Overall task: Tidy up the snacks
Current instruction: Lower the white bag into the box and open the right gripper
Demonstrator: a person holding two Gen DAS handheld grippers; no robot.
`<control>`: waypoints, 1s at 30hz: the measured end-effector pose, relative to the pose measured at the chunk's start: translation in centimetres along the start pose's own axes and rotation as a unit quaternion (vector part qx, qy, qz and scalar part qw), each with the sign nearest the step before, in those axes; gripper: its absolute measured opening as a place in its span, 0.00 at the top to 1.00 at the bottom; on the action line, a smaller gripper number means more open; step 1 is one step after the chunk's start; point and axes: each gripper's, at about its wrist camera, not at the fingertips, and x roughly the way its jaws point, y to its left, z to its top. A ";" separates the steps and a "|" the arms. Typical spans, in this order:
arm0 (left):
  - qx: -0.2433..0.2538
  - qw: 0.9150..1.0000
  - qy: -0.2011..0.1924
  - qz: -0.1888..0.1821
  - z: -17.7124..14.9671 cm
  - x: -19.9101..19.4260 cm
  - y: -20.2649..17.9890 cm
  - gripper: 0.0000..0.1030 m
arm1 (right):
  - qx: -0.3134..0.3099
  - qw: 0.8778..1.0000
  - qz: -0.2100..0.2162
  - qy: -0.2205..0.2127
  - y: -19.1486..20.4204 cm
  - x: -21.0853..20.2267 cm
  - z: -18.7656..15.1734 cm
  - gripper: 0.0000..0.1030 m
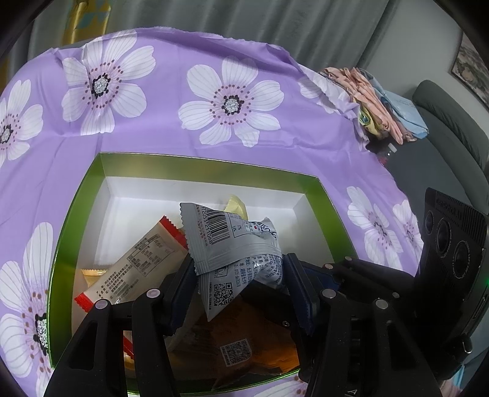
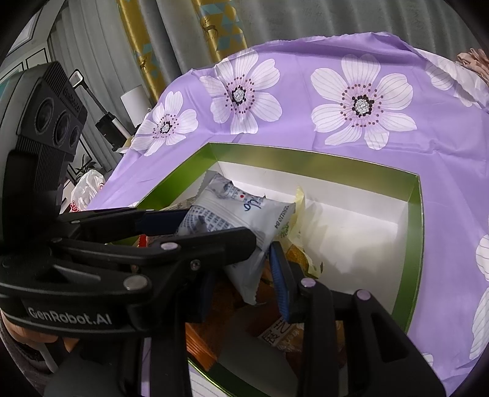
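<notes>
A green box (image 1: pixel 76 195) with a white inside stands on the purple flowered cloth and holds several snack packets. My left gripper (image 1: pixel 238 274) is shut on a grey-white snack packet (image 1: pixel 232 241) and holds it over the box. A beige bar with red ends (image 1: pixel 137 265) and an orange packet (image 1: pixel 244 345) lie below it. In the right wrist view the same packet (image 2: pixel 241 213) sits between the left gripper's fingers (image 2: pixel 214 241). My right gripper (image 2: pixel 241 293) is open and empty just above the box's (image 2: pixel 412 244) near corner.
The purple flowered cloth (image 1: pixel 183 61) covers the table. Folded cloths (image 1: pixel 382 103) lie at its far right edge, with a grey sofa (image 1: pixel 443 128) beyond. Curtains (image 2: pixel 214 27) hang behind. The box's right half (image 2: pixel 351 232) shows bare white floor.
</notes>
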 end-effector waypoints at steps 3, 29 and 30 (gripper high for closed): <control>0.000 1.000 0.000 0.000 0.0 0.0 0.0 0.46 | 0.000 1.000 0.000 0.001 0.0 0.1 0.0 0.66; -0.001 1.000 0.003 0.000 0.2 0.2 0.2 0.44 | 0.002 1.000 -0.007 0.008 -0.3 0.1 0.0 0.64; 0.000 1.000 0.004 0.000 0.3 0.2 0.1 0.44 | 0.003 1.000 -0.008 0.008 -0.3 0.1 0.0 0.63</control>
